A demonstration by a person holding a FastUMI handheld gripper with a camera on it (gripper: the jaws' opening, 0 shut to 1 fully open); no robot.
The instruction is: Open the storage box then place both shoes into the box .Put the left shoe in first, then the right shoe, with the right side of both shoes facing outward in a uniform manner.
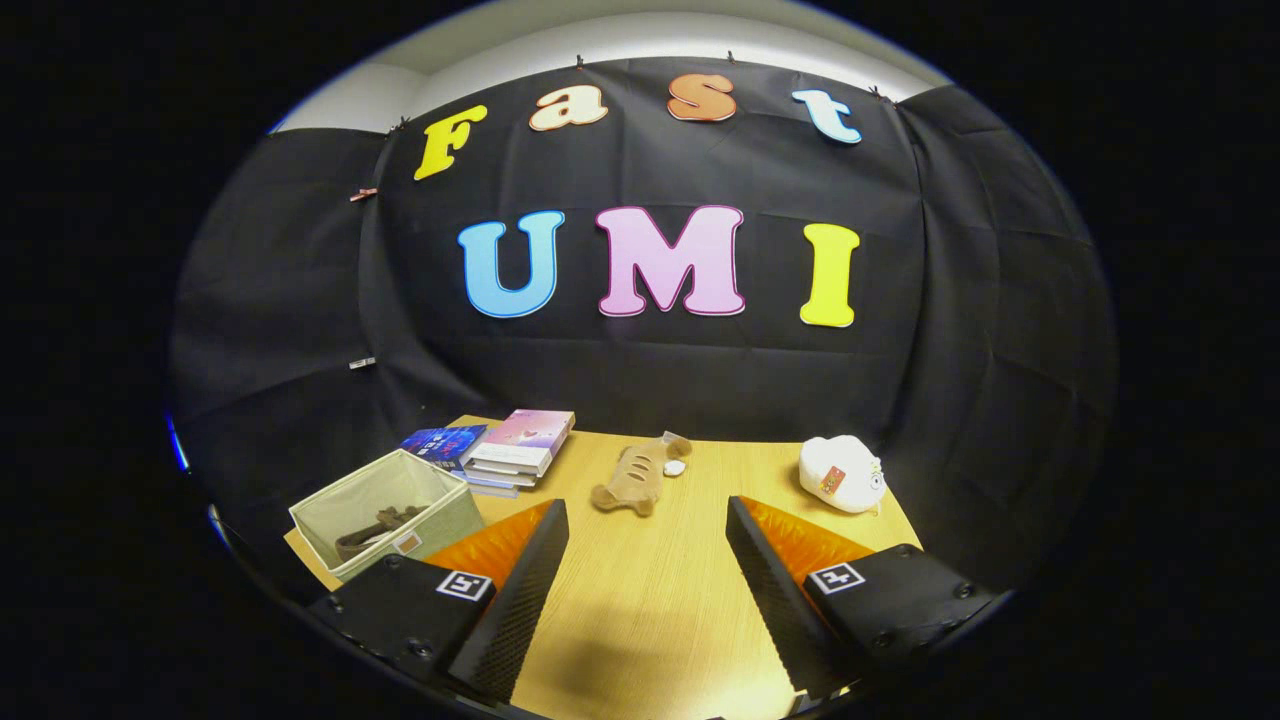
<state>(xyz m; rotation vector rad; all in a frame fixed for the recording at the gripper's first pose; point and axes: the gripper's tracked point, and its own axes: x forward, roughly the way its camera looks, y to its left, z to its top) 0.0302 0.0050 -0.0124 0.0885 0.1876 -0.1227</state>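
Storage box [385, 510] sits far left on the tabletop [660, 600], already open, with one brown shoe inside, beside a stack of books [505, 452]. The other shoe [632, 478] lies ahead of the fingers, white plush toy [842, 473] far right. Gripper [647, 560] fingers apart, holding nothing; looks like the right-shoe step, so next: advance, straddle the shoe, close.

One view — fisheye, riding on the gripper [648, 560], looking forward along its two fingers [520, 590], which stand wide apart with nothing between them. Camera sits above the wooden table [650, 600], angled slightly down across it toward the booth's black cloth wall [300, 300] — table close, wall beyond its far edge.
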